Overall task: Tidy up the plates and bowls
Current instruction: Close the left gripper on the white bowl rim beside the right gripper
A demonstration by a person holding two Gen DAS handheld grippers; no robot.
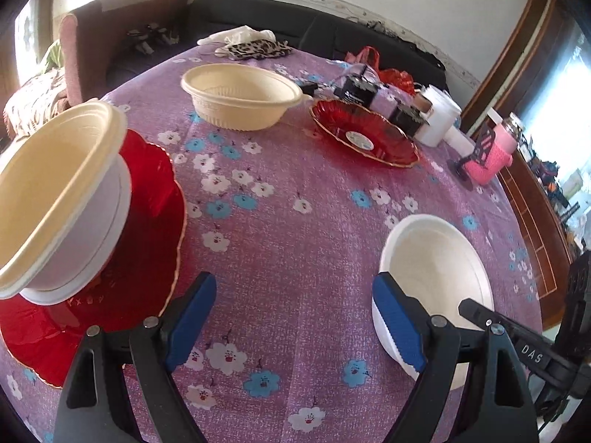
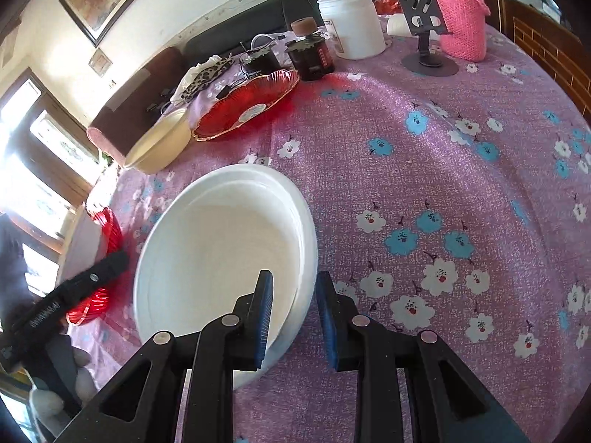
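Note:
My right gripper [image 2: 294, 291] straddles the near rim of a white bowl [image 2: 221, 243] on the flowered tablecloth. One pad is inside and one outside, slightly apart, neither pressing the wall. The same white bowl [image 1: 436, 269] lies low on the right in the left wrist view. My left gripper [image 1: 293, 295] stands open over bare cloth, holding nothing. To its left, a cream bowl nested in a white one [image 1: 62, 199] rests tilted on a red plate [image 1: 147, 258]. Farther back are a single cream bowl [image 1: 240, 96] and a second red plate [image 1: 365, 136].
At the table's far side stand a white jar [image 2: 352, 24], dark jars [image 2: 312, 55], a phone stand [image 2: 424, 29] and a pink knit-covered bottle [image 2: 461, 18]. A leopard-print cloth [image 1: 258, 50] lies by the dark sofa. A wooden cabinet [image 1: 532, 214] borders the right edge.

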